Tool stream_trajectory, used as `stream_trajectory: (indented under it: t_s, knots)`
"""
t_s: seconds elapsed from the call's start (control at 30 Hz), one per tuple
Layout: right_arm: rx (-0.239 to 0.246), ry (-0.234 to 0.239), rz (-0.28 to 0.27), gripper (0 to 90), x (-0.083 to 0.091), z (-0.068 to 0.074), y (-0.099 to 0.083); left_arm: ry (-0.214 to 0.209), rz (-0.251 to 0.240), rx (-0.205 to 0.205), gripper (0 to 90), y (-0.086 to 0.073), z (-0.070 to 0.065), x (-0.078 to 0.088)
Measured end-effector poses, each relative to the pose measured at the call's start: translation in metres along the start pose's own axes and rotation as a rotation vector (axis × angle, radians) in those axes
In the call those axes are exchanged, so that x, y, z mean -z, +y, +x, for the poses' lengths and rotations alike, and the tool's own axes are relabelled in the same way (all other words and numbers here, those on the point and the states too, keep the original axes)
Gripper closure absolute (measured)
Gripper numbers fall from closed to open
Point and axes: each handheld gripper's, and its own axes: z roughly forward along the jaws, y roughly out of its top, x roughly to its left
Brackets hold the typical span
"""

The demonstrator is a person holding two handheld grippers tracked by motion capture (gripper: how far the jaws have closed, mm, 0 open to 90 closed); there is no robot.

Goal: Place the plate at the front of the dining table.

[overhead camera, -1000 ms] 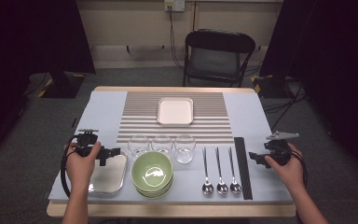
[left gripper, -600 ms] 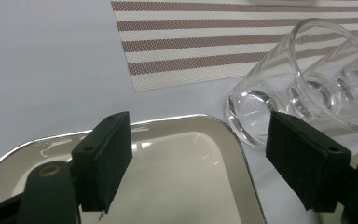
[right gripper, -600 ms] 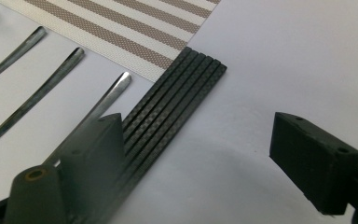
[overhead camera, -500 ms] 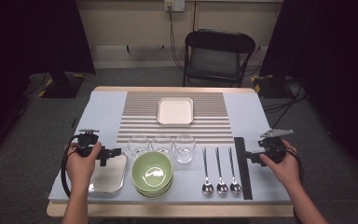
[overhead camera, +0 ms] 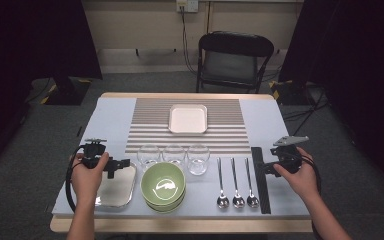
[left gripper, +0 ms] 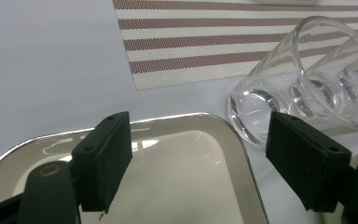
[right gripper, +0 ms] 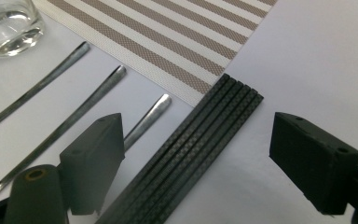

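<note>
High view: my right gripper [overhead camera: 263, 166] is sliding in from the table's right edge; a second ago it was sitting farther out and nearer me, now it is hanging right over the upper part of the black chopsticks [overhead camera: 260, 179]. So that hand is lining up on the chopsticks, likely the next pick. My left gripper [overhead camera: 123, 163] is staying put at the far right corner of the steel tray [overhead camera: 114, 190], no visible shift. Green bowls [overhead camera: 163, 183], three glasses [overhead camera: 173, 154], three spoons [overhead camera: 236, 182] and the white plate [overhead camera: 188, 119] on the striped mat [overhead camera: 150, 125] are all lying where they were.

Left gripper view: my jaws are standing wide apart, nothing between them. They are framing the steel tray's [left gripper: 177, 177] corner, with the nearest glass [left gripper: 279, 88] just beyond the right pad. Not touching either, as far as I can tell.

Right gripper view: my jaws are wide apart here too, gripping nothing. The chopsticks [right gripper: 200, 154] are running diagonally through the gap, flat on the table, one end at the striped mat's [right gripper: 168, 42] edge. A spoon handle [right gripper: 147, 119] is lying just beside my left pad, so I am judging that closing here risks nudging it. Grasp not yet made.
</note>
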Motion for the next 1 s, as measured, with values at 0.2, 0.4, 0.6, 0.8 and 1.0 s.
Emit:
stream_trajectory:
  t_s: [0.2, 0.4, 0.6, 0.8, 1.0]
  knots:
    - [0.024, 0.011, -0.004, 17.1, -0.001, 0.007, 0.011, -0.001, -0.001, 0.000, 22.7, 0.001, 0.001, 0.000]
    - [0.047, 0.030, 0.001, 17.1, -0.005, 0.016, 0.020, -0.005, -0.004, 0.002, 22.7, 0.000, 0.002, 0.002]
    - [0.065, 0.057, -0.003, 17.1, -0.009, 0.026, 0.029, 0.004, -0.006, 0.005, 22.7, -0.001, 0.004, 0.002]
    - [0.082, 0.070, -0.009, 17.1, -0.011, 0.034, 0.035, 0.003, -0.006, 0.005, 22.7, -0.001, 0.003, 0.002]
    - [0.096, 0.071, -0.006, 17.1, -0.012, 0.037, 0.039, 0.000, -0.006, -0.006, 22.7, -0.002, 0.003, 0.003]
